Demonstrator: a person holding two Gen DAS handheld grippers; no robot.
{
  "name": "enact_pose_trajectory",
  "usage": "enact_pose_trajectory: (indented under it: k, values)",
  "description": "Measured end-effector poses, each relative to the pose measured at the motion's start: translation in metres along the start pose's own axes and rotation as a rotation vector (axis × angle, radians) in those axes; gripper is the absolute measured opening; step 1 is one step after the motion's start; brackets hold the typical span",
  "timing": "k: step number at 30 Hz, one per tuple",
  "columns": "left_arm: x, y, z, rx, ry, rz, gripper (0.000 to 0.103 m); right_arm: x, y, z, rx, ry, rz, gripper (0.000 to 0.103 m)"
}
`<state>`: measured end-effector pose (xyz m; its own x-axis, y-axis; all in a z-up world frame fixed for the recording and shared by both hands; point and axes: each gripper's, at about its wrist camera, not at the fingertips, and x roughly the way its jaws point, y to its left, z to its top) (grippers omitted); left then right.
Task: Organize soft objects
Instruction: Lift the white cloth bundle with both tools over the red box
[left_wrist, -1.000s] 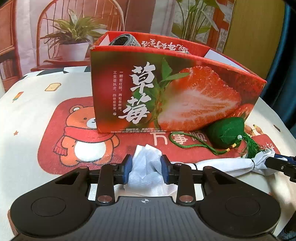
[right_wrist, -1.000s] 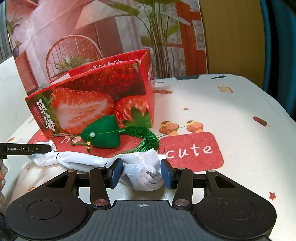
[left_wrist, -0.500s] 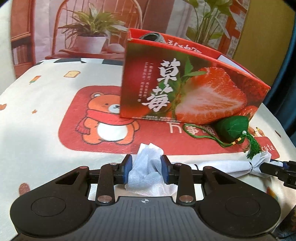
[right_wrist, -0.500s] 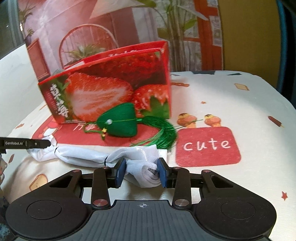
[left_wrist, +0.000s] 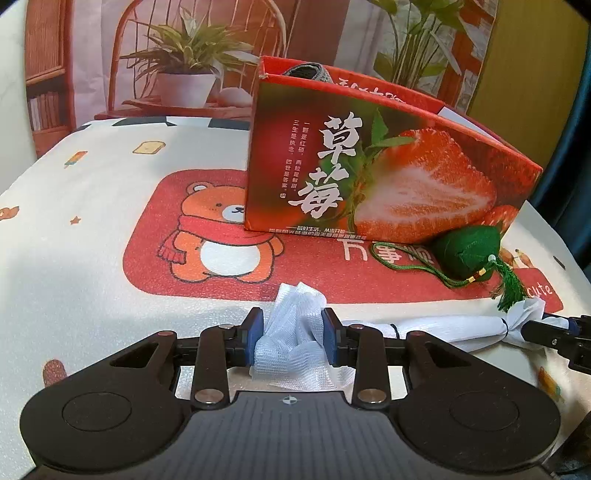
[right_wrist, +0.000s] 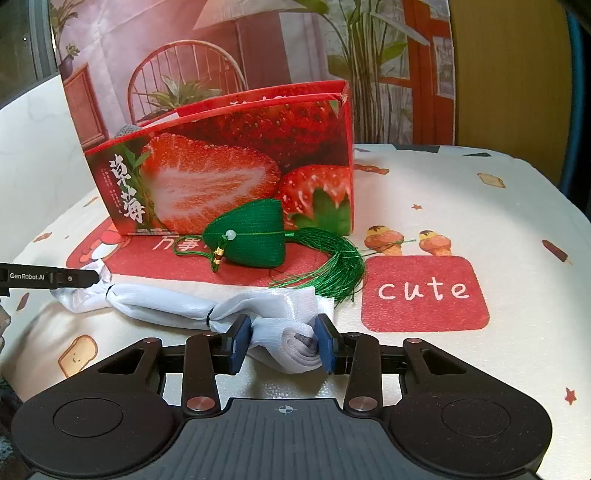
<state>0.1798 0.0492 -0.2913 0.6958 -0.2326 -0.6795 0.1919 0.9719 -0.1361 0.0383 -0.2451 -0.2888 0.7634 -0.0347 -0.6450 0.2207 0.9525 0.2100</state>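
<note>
Nearest the left wrist camera, the left tool (left_wrist: 291, 341) is clenched on one bunched end of a white mesh cloth (left_wrist: 295, 332), its blue pads pressed into the fabric from both sides. From the right wrist camera the right tool (right_wrist: 282, 343) grips the other end of the same white cloth (right_wrist: 177, 306), pinching a rolled wad of it between its blue pads. Between the two tools the cloth stretches as a twisted rope low over the desk (right_wrist: 461, 206), cinched by a thin dark band near each end; whether the middle span touches the surface cannot be told. Each tool's tip shows at the edge of the other's view, at the far end of the rope. Just beyond the cloth lies a green pyramid-shaped sachet (right_wrist: 251, 240) with a small pale bead, a gold clasp, a looped cord and a long green tassel (right_wrist: 332, 266) whose threads fan out toward the cloth and overlap its edge. The sachet rests against the front of a red strawberry-printed box (left_wrist: 369, 177), which stands upright on a red bear mat (left_wrist: 221, 240). A grey knitted item (left_wrist: 306, 70) peeks over the box's open top. Behind the desk hangs a printed backdrop (left_wrist: 177, 74) of a chair and potted plants.
</note>
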Motion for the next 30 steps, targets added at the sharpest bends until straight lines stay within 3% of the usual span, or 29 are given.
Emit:
enact_pose_trajectory:
  k: [8,12,15,23,30]
  values:
    - [-0.001,0.0,0.0,0.001,-0.004,0.0,0.035,-0.003,0.003,0.0,-0.018,-0.013,0.027,0.021]
    - [-0.007,-0.002,0.001,0.013,-0.031,-0.008,0.016,-0.011,0.007,0.004,-0.041,-0.057,0.05,0.018]
    - [-0.015,-0.007,0.003,0.035,-0.063,-0.01,0.007,-0.02,0.009,0.009,-0.054,-0.103,0.067,0.017]
    - [-0.049,-0.009,0.021,0.028,-0.189,0.0,0.007,-0.042,0.014,0.027,-0.075,-0.209,0.102,0.017]
    - [-0.076,-0.017,0.067,0.063,-0.312,-0.008,0.007,-0.062,0.018,0.069,-0.102,-0.317,0.123,0.017]
